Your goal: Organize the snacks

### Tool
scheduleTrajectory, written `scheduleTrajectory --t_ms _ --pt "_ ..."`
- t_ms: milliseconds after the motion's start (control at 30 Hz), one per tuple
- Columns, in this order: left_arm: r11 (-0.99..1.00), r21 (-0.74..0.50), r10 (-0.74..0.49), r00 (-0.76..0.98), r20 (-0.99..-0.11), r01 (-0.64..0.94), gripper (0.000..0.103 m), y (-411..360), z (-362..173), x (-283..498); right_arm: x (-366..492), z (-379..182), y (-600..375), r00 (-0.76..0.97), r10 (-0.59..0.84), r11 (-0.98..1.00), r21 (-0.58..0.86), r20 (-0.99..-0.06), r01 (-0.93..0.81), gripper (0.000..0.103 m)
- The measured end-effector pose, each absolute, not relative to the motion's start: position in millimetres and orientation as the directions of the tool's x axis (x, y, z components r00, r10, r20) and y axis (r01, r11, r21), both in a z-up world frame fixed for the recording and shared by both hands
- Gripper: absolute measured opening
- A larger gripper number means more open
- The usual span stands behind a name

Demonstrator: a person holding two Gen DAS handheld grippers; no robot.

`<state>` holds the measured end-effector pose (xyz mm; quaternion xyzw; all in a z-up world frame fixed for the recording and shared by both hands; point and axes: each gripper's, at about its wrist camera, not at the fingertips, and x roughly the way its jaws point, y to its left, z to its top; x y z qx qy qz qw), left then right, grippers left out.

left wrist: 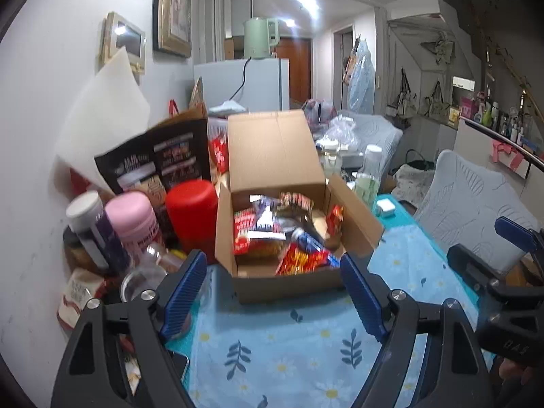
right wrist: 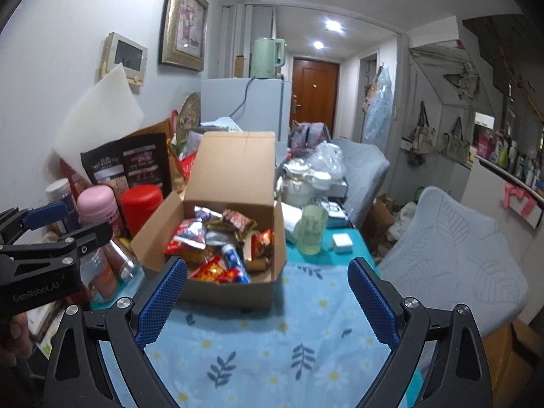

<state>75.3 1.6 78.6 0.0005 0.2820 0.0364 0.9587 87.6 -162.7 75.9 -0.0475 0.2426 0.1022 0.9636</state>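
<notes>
An open cardboard box (left wrist: 289,282) stands on the blue floral tablecloth, its lid flap upright. It holds several snack packets (left wrist: 282,234) in red, blue and silver wrappers. The box (right wrist: 234,289) and its snacks (right wrist: 217,241) also show in the right wrist view. My left gripper (left wrist: 272,292) is open and empty, just in front of the box. My right gripper (right wrist: 267,299) is open and empty, in front of the box and slightly right of it. Each gripper shows at the edge of the other's view.
Left of the box stand a red canister (left wrist: 192,214), a pink-lidded jar (left wrist: 136,224), a white-lidded bottle (left wrist: 91,224) and a black snack bag (left wrist: 159,159). A green cup (right wrist: 311,231), a white charger (right wrist: 341,242) and a teapot (right wrist: 297,180) sit right of it. A grey chair (right wrist: 452,258) stands at right.
</notes>
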Motion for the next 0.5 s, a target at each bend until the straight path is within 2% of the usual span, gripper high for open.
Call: scheduleTrajectory --t_ms 133,500 --pt "0.997 0.021 0.069 0.825 -0.56 -0.069 0.081 -2.0 66.2 72.0 85.4 64.1 -168.9 0.844 0.194 0.975 0.004 -0.5 -0.221 0.097" --pt "0.997 -0.012 0.058 0.828 -0.558 -0.077 0.081 -5.6 63.0 64.9 82.3 56.0 -176.5 0.836 0.195 0.974 0.001 -0.513 -0.226 0.097"
